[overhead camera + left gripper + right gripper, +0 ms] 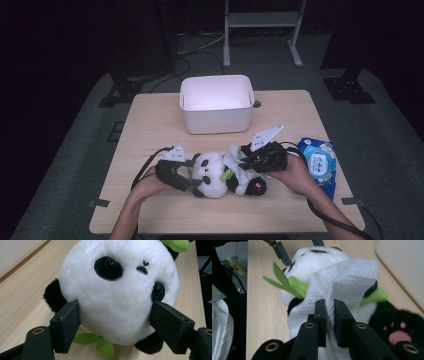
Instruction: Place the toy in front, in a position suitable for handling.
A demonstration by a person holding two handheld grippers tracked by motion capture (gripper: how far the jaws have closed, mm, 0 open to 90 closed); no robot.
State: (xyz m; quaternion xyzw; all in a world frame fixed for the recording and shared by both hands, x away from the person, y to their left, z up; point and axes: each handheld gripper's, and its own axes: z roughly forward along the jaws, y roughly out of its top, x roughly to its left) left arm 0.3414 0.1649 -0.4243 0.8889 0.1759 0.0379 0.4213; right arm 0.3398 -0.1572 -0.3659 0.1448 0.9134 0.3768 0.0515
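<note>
Lying lengthwise across the table point(150, 120), panda point(220, 175) heads left.

The high view looked forward and down from above the table's point(150, 125) near edge, at a distance. The left gripper view faced the panda's point(117, 302) face, close up; the right gripper view looked along the panda's point(317, 260) body, equally close. All shared the panda.
</note>
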